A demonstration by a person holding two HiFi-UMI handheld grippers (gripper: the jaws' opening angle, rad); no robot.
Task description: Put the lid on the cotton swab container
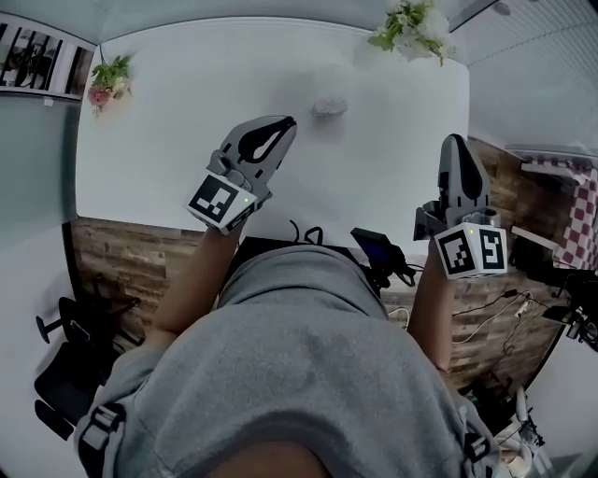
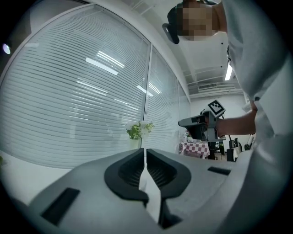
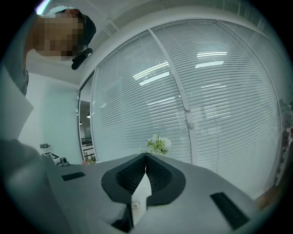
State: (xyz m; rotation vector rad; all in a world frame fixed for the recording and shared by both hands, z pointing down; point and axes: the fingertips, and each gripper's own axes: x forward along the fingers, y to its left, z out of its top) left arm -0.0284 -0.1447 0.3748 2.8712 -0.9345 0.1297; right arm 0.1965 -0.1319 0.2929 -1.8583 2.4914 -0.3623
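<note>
A small pale round container (image 1: 329, 107) stands on the white table (image 1: 168, 168), toward its far side. It is too small to tell whether a lid is on it. My left gripper (image 1: 284, 123) hovers a little to its left and nearer me, jaws shut and empty. My right gripper (image 1: 454, 141) is over the table's right edge, also shut with nothing in it. In the left gripper view the pads (image 2: 137, 170) meet at the tip. In the right gripper view the fingertips (image 3: 137, 171) touch, and a small white thing (image 3: 136, 204) shows through the gap below them.
A vase of white flowers (image 1: 411, 23) stands at the table's far right corner, a pink bunch (image 1: 109, 79) at the far left. Window blinds (image 3: 206, 100) lie behind the table. Cables and devices (image 1: 383, 252) sit on the wooden floor near me, a black chair (image 1: 65, 373) to the left.
</note>
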